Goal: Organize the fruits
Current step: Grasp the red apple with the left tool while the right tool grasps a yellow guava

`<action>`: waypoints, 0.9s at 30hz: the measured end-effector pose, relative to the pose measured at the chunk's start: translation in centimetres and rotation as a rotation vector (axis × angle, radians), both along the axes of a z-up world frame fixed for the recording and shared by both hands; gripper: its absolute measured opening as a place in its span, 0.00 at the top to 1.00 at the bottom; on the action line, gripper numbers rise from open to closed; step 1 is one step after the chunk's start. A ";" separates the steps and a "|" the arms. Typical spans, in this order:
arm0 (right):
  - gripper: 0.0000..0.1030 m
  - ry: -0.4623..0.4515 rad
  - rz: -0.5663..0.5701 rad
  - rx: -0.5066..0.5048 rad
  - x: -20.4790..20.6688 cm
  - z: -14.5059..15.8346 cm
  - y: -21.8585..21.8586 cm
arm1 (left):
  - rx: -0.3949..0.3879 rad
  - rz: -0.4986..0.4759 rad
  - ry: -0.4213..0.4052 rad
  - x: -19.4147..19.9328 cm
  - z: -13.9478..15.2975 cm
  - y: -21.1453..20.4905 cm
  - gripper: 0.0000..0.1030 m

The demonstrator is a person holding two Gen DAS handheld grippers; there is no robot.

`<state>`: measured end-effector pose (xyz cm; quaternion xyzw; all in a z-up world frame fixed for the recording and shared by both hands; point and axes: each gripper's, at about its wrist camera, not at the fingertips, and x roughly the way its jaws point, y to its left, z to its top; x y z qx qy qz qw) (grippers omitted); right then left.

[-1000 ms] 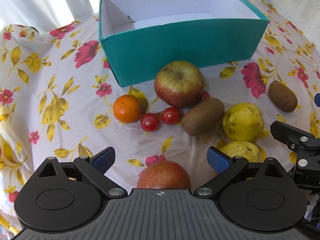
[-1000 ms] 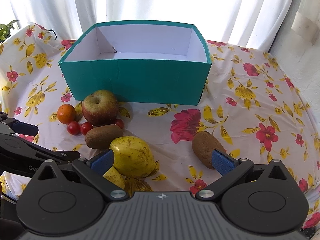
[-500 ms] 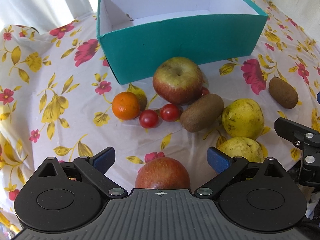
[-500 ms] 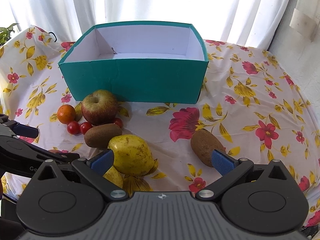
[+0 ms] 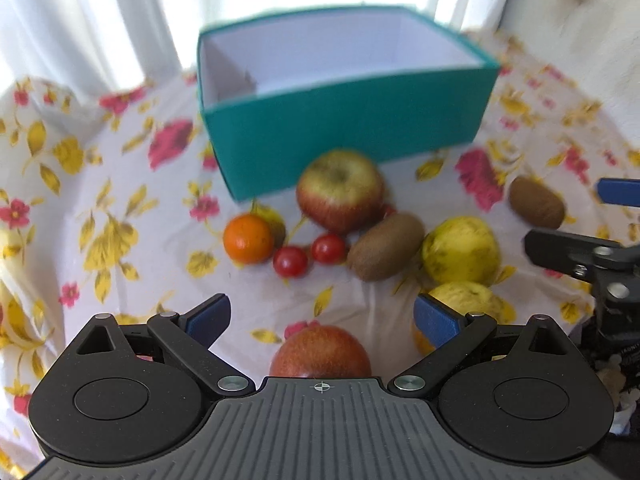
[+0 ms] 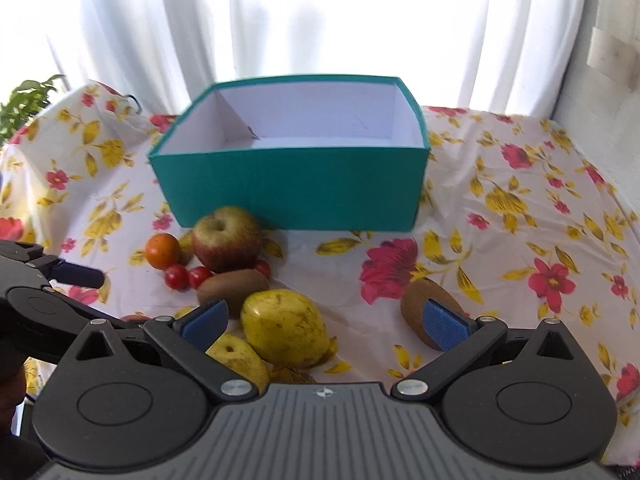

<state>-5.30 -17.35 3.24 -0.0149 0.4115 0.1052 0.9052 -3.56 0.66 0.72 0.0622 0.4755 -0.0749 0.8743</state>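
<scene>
— How does the left gripper [image 5: 322, 314] stand?

— Its jaws are spread wide, with the blue pads [image 5: 210, 314] angled inward and nothing between them. It is level and faces forward along its two fingers.

— And the right gripper [image 6: 324, 322]?

— Much the same: its jaws are parted wide, its blue pads [image 6: 444, 325] are far apart, and nothing is gripped.

— Do the two see each other?

— Yes. From the left wrist, the right gripper's black linkage and one blue tip show at the right edge. From the right wrist, the left gripper's black body and a dark finger show at the left edge. They sit side by side, apart.
</scene>
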 end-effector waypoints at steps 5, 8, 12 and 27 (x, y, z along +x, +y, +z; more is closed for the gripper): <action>0.00 -0.058 0.081 0.051 -1.2 -0.1 -0.2 | 0.034 -0.070 -0.083 -2.5 -0.7 0.2 0.02; 0.00 -0.135 0.127 0.078 -2.4 -0.2 -0.2 | 0.042 -0.089 -0.048 -3.0 -2.0 0.3 0.02; 0.00 -0.114 0.140 0.126 -2.5 -1.0 -0.2 | 0.019 -0.098 -0.009 -3.1 -3.3 0.6 0.14; 0.00 0.011 0.188 0.070 -2.2 -3.5 1.4 | -0.048 -0.085 0.043 -1.5 -6.1 1.3 0.30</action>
